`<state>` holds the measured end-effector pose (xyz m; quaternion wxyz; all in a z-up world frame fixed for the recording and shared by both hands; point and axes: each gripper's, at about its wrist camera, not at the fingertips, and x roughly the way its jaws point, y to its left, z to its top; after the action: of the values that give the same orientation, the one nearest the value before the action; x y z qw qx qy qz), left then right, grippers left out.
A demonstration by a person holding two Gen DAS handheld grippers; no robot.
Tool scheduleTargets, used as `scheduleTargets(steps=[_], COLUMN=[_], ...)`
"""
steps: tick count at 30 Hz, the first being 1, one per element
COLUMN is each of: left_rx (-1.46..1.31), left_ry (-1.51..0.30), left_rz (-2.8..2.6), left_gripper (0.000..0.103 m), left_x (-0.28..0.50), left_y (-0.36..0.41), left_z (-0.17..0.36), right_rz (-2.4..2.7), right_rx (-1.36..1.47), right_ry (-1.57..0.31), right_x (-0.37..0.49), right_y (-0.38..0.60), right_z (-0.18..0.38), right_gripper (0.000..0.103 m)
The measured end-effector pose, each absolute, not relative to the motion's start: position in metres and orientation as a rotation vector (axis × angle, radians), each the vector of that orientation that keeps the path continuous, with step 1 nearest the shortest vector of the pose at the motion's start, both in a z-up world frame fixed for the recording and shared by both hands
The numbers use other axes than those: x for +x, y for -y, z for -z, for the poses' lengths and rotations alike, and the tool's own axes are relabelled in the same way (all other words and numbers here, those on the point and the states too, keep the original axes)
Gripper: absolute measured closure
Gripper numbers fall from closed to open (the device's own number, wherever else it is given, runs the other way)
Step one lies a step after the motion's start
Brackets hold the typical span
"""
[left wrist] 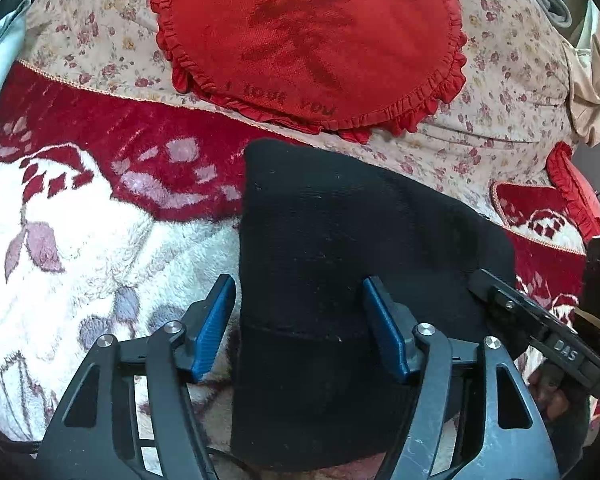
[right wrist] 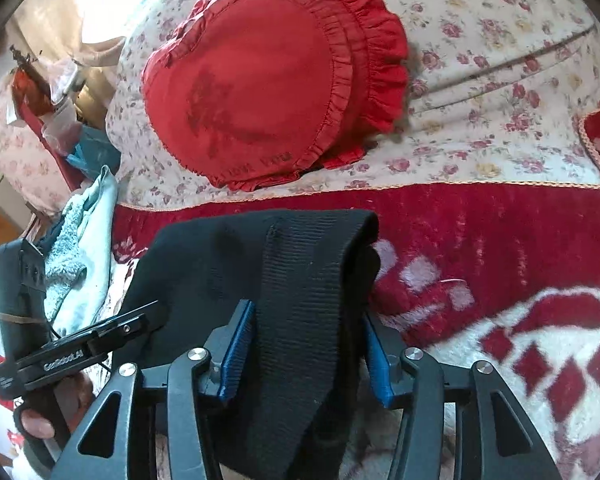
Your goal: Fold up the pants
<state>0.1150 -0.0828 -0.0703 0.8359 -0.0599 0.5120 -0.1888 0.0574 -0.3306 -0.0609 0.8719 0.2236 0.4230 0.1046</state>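
- The left gripper [left wrist: 300, 328] stood wide open, its blue pads [left wrist: 216, 320] well apart; the left edge of the black pants [left wrist: 340, 240] ran up between them without being pinched.
- One pad sat on the black cloth, the other over the fleecy red-and-white blanket [left wrist: 80, 240] at 9 o'clock.
- The right gripper [right wrist: 306, 354] was part open, its pads at either side of a ribbed black band of the pants [right wrist: 300, 280]; whether they pressed it, I cannot tell.
- The pants lay bunched on the blanket [right wrist: 500, 240], reaching toward 12 o'clock in both views.
- Beyond them, at 12 o'clock, a red heart-shaped cushion [left wrist: 308, 40] rested on a flowered sheet [left wrist: 500, 100].
- In the right wrist view the other gripper showed at 8 o'clock, beside a pale blue towel [right wrist: 80, 248].
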Motion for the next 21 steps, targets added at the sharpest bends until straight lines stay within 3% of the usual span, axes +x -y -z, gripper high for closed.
scheduleTargets(steps=[9, 17, 21], left_rx=[-0.097, -0.009, 0.008], left_ry=[-1.047, -0.982, -0.959], left_rz=[0.334, 0.277, 0.258], left_gripper=[0.036, 0.036, 0.036], left_x=[0.106, 0.087, 0.077], left_y=[0.076, 0.076, 0.076], left_z=[0.050, 0.035, 0.027], right_rz=[-0.230, -0.218, -0.212], right_rx=[0.326, 0.164, 0.161], right_ry=[-0.750, -0.881, -0.864], right_x=[0.028, 0.040, 0.034], right_y=[0.309, 0.268, 0.268], right_z=[-0.001, 0.043, 0.033], right_gripper=[0.053, 0.053, 0.053])
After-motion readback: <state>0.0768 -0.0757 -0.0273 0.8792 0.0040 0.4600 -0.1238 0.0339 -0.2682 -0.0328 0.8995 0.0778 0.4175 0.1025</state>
